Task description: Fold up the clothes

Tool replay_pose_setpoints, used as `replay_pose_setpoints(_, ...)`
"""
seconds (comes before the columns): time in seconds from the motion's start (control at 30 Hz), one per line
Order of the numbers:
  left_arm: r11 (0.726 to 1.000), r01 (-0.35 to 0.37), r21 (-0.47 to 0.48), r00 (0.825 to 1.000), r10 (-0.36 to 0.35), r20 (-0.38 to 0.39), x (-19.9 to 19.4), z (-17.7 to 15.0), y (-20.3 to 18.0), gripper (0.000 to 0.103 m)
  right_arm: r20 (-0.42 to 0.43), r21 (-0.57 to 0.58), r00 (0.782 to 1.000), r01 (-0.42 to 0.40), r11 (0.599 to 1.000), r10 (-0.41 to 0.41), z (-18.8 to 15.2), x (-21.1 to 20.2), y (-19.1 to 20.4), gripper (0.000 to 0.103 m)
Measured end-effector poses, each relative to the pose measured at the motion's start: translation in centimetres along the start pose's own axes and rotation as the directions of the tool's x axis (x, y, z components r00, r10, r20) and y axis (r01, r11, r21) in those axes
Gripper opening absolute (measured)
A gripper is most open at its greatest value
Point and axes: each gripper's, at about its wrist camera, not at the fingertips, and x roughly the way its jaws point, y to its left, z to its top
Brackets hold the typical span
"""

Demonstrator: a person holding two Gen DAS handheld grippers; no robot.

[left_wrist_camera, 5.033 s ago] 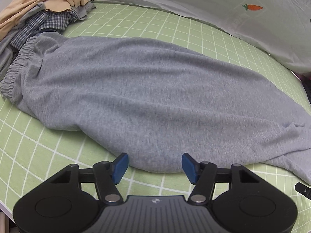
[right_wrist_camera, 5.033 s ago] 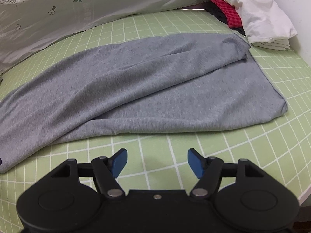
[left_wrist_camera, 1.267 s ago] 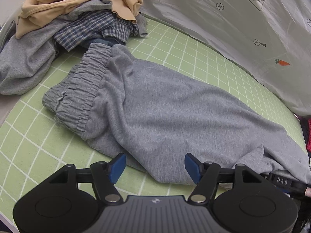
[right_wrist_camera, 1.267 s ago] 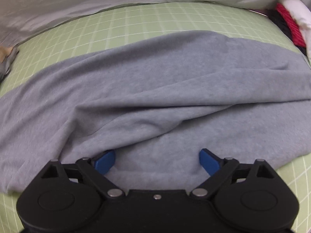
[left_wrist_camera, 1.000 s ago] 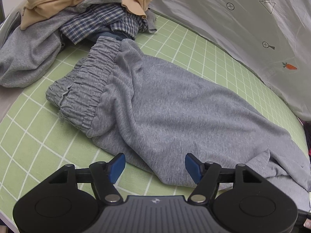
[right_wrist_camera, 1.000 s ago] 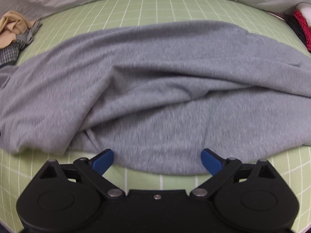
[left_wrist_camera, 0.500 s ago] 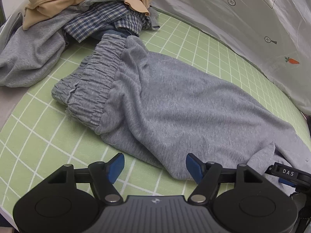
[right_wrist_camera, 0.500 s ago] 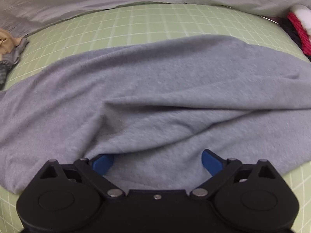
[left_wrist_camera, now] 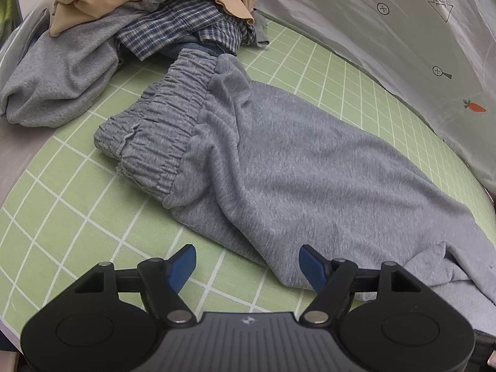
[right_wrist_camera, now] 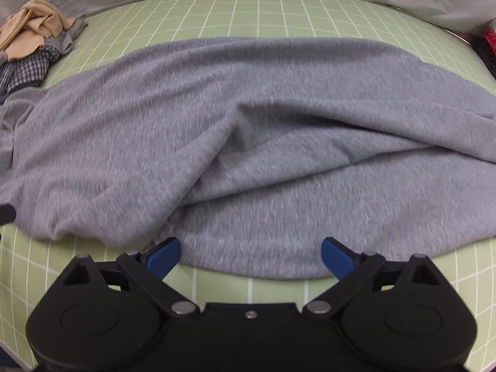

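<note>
Grey sweatpants [left_wrist_camera: 294, 167] lie lengthwise on the green grid mat [left_wrist_camera: 55, 204], their gathered elastic waistband [left_wrist_camera: 155, 130] at the left. In the right wrist view the sweatpants [right_wrist_camera: 248, 130] fill the middle, with a fold ridge across them. My left gripper [left_wrist_camera: 247, 266] is open and empty, just in front of the pants' near edge below the waistband. My right gripper [right_wrist_camera: 249, 255] is open and empty, its blue fingertips [right_wrist_camera: 162, 257] at the near hem of the cloth.
A pile of unfolded clothes [left_wrist_camera: 139, 15], tan, plaid and grey, lies at the mat's far left; it also shows in the right wrist view [right_wrist_camera: 31, 40]. A grey sheet with carrot prints [left_wrist_camera: 418, 46] runs along the back. Red fabric [right_wrist_camera: 489, 35] lies at the far right.
The left gripper has drawn closer to the waistband end. The right gripper backed off slightly, so the cloth's near hem now shows in front of its fingertips. Both stayed open.
</note>
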Motion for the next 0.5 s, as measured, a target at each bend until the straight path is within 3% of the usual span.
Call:
replay_pose_setpoints(0.13,1.0,-0.002,-0.004,1.0,0.002,0.002,-0.1,-0.2,-0.1,0.074,-0.014,-0.02,1.0,-0.008,1.0,0.007,-0.7,-0.4,0.0,0.097)
replay_pose_setpoints(0.2,1.0,-0.003,-0.001,1.0,0.003,0.004,-0.3,-0.3,-0.1,0.074,0.02,0.016,0.999,-0.029,0.999,0.029,-0.5,-1.2,-0.7,0.09)
replay_pose_setpoints(0.27,1.0,-0.006,0.003,1.0,0.006,0.005,-0.5,-0.5,-0.2,0.074,0.088,0.057,0.996,-0.035,0.998,0.03,-0.2,-2.6,-1.6,0.091)
replay_pose_setpoints(0.37,1.0,-0.012,0.003,1.0,0.012,0.0,-0.5,-0.8,-0.3,0.075,0.159,0.104,0.987,0.015,0.994,-0.032,0.9,-3.6,-3.1,0.097)
replay_pose_setpoints(0.5,1.0,-0.013,0.018,1.0,0.013,-0.001,-0.6,-1.1,-0.9,0.075,0.105,0.15,0.992,0.052,0.987,-0.068,1.7,-1.0,-5.3,0.097)
